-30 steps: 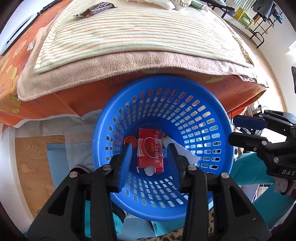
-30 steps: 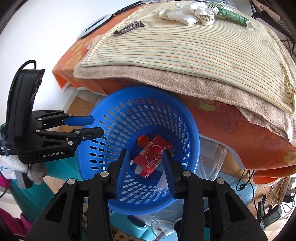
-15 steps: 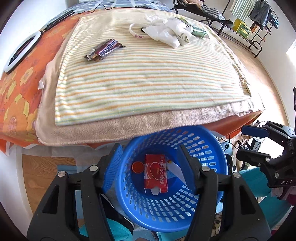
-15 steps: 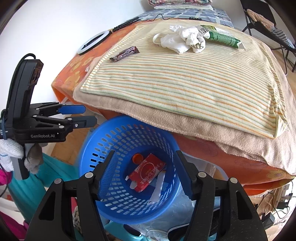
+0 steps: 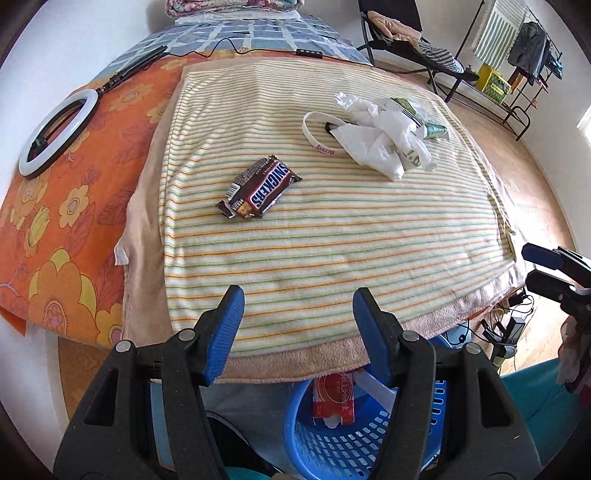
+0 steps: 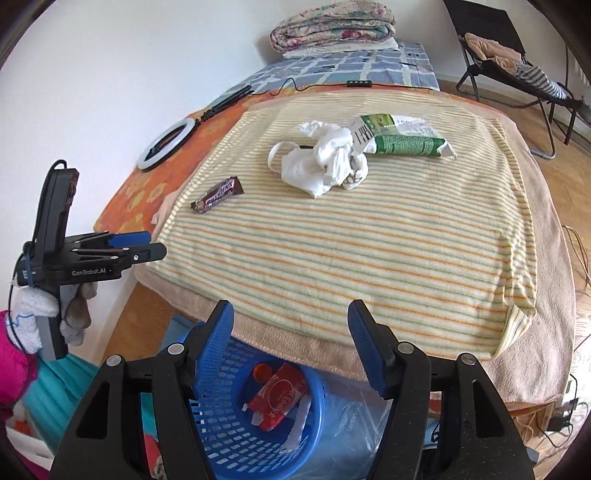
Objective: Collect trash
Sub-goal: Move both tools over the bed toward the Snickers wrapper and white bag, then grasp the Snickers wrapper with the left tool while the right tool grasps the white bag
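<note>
Presently both tongs, left (image 5: 297,314) and right (image 6: 290,328), stand wide with nothing between them, their jaws having just been opening. Below the bed edge, the basket (image 6: 236,443) holds a red carton (image 6: 277,397) and an orange cap (image 6: 261,371). On the striped towel (image 5: 332,240) lie a Snickers wrapper (image 5: 258,188), crumpled white plastic (image 5: 380,136) and a green packet (image 6: 402,138).

Setting: bedroom in a home. Evidence: bed (image 6: 535,258) with orange floral sheet (image 5: 74,184) and striped blanket (image 5: 332,240); folded quilt (image 6: 332,26) at the far end; folding chair (image 6: 498,48) draped with clothes; clothes rack (image 5: 524,55) (garments hanging); wooden floor (image 5: 535,192); ring light (image 5: 55,136).
</note>
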The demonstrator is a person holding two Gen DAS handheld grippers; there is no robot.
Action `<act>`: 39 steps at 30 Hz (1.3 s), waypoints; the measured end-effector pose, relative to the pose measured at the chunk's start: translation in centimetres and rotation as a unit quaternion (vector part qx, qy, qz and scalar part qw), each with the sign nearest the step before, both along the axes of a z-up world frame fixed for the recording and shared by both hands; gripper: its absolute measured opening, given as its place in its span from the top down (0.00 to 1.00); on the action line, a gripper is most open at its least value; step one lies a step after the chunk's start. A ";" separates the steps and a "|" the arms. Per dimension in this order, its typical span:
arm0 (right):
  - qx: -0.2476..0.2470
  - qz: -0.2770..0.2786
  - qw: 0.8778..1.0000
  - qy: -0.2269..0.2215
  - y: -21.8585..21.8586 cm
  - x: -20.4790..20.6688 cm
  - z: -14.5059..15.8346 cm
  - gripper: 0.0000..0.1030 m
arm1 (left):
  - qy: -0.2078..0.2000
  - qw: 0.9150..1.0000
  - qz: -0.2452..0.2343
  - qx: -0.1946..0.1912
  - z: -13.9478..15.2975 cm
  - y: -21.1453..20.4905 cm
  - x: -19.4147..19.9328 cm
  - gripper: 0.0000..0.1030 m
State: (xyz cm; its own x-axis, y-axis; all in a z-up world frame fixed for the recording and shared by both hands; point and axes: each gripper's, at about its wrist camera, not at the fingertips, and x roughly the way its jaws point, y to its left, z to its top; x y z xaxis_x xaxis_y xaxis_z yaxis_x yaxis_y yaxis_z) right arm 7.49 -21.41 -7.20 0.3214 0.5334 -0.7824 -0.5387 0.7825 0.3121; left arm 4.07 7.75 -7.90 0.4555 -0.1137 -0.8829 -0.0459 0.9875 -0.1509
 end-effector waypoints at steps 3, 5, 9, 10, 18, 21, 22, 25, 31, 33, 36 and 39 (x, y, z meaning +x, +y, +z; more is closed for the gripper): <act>0.008 -0.006 1.000 -0.015 0.1 1.9 1.3 0.38 | -0.005 1.000 0.003 -0.001 0.2 0.9 1.1 0.39; 0.013 -0.007 1.000 -0.024 0.5 3.2 2.1 0.38 | -0.007 1.000 0.003 -0.007 0.2 1.5 1.8 0.39; 0.034 -0.009 0.999 -0.030 1.4 5.9 3.1 0.38 | -0.004 1.000 0.004 -0.003 -0.2 2.4 3.6 0.39; 0.039 -0.012 0.999 -0.030 1.6 6.6 3.2 0.38 | -0.003 1.000 0.002 0.002 -0.3 2.5 4.1 0.39; 0.031 -0.009 0.999 -0.037 4.2 10.6 2.9 0.38 | 0.011 0.999 -0.024 0.042 -1.8 2.0 7.5 0.39; 0.017 -0.004 0.999 -0.049 5.4 11.7 2.9 0.38 | 0.014 0.997 -0.035 0.064 -2.6 1.5 8.5 0.39; 0.013 -0.001 0.999 -0.052 5.8 12.1 2.8 0.38 | 0.018 0.997 -0.041 0.070 -2.9 1.3 8.9 0.39; -0.002 0.003 0.998 -0.059 6.9 13.2 2.4 0.38 | 0.026 0.995 -0.041 0.090 -3.8 1.1 9.7 0.39; -0.033 0.001 0.998 -0.056 8.9 15.5 0.3 0.38 | 0.043 0.996 -0.036 0.076 -5.3 1.6 10.8 0.39; -0.047 -0.003 0.997 -0.055 9.4 16.1 -0.4 0.38 | 0.044 0.995 -0.037 0.082 -5.6 1.5 10.9 0.39; -0.051 -0.004 0.997 -0.049 9.8 16.8 -1.3 0.38 | 0.043 0.995 -0.038 0.079 -5.9 1.6 11.1 0.39; -0.067 0.001 0.997 -0.049 10.5 17.1 -2.0 0.38 | 0.040 0.996 -0.038 0.077 -5.9 1.7 11.6 0.39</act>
